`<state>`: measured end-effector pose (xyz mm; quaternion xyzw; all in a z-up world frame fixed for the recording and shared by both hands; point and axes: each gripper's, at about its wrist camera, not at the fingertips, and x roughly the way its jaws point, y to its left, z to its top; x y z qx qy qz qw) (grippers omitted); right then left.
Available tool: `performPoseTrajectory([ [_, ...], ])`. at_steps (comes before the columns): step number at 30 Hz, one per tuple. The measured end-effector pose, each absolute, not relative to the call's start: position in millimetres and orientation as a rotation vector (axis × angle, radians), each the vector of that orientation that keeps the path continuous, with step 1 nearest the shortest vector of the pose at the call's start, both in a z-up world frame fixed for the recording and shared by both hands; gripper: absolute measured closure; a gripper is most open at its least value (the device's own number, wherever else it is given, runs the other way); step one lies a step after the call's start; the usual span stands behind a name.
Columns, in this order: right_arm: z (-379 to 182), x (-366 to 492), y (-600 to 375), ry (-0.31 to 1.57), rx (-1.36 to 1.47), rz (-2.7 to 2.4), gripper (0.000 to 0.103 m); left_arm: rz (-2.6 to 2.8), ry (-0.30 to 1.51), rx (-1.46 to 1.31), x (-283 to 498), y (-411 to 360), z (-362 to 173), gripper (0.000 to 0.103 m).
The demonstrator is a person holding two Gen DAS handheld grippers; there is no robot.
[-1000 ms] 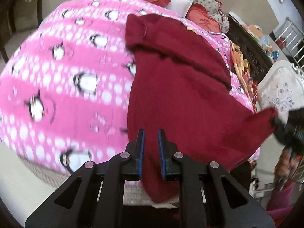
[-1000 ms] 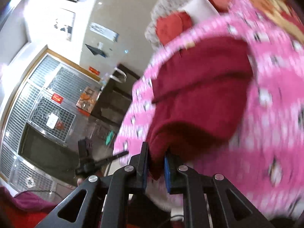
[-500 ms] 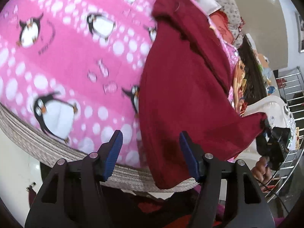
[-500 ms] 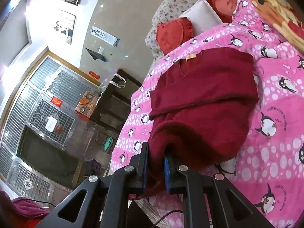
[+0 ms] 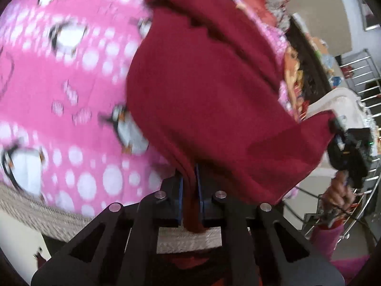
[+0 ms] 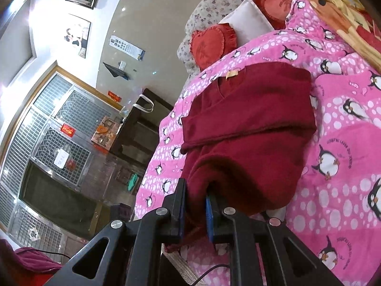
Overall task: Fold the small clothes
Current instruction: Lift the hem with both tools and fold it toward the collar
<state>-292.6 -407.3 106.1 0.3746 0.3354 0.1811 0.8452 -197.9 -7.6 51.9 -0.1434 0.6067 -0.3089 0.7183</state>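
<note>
A dark red knit garment (image 5: pixel 209 90) lies on a pink penguin blanket (image 5: pixel 71 78), its near hem lifted. My left gripper (image 5: pixel 189 186) is shut on one near corner of the hem. My right gripper (image 6: pixel 195 202) is shut on the other near corner; it also shows at the right edge of the left wrist view (image 5: pixel 333 128), pulling the cloth taut. In the right wrist view the garment (image 6: pixel 250 128) has its top part folded over, with a tan label (image 6: pixel 231 74) near the collar.
The pink blanket (image 6: pixel 340 124) covers a bed with red heart cushions (image 6: pixel 209 44) and a white pillow (image 6: pixel 247 19) at the head. A yellow patterned cloth (image 6: pixel 345 21) lies at the far side. A dark cabinet (image 6: pixel 140 128) and metal grilles stand beyond the bed.
My left gripper was open half a second ago around the hem corner; it has now shut on it. The right gripper keeps its hold on the other corner.
</note>
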Motion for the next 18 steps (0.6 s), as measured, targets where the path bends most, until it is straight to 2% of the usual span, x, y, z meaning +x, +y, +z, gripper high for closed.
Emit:
performPoseTrajectory([
  [8, 126, -250, -434, 0.63, 0.768, 0.345, 0.09, -0.71, 1.085, -0.31, -115, -28, 120, 0.096],
  [13, 137, -191, -464, 0.623, 0.725, 0.25, 0.09, -0.692, 1.009, -0.295, -56, -58, 135, 0.096],
  [18, 124, -133, -486, 0.662, 0.691, 0.126, 0.09, -0.622, 0.985, -0.287, 11, -93, 139, 0.096],
])
